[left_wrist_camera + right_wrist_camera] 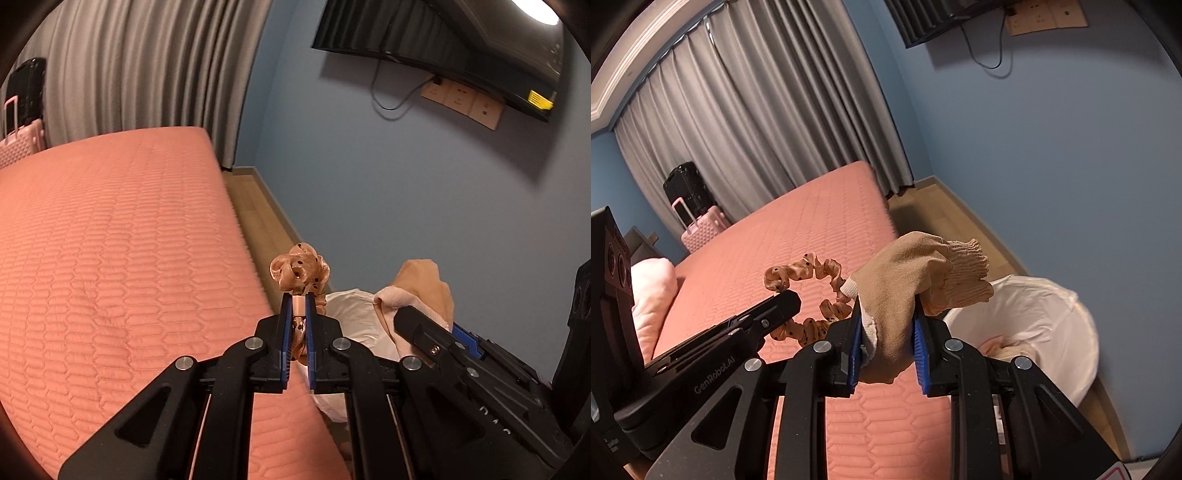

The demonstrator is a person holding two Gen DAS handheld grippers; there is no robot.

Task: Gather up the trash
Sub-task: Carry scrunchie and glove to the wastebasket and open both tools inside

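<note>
Both items are held in the air above the bed's edge: the left gripper is pinched tight on a polka-dot scrunchie, and the right gripper is clamped across the middle of a tan sock. Both appear light, soft and limp, so a mid-body pinch should hold. The lined bin stands on the floor just beside the bed, below the sock; snagging on the pads looks the likeliest fault at release.

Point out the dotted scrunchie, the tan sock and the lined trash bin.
dotted scrunchie (809, 271), right wrist view, on its upper ruffled loop.
tan sock (905, 273), right wrist view, on its middle above the jaws.
lined trash bin (1052, 314), right wrist view, on the white liner's inner wall.
</note>
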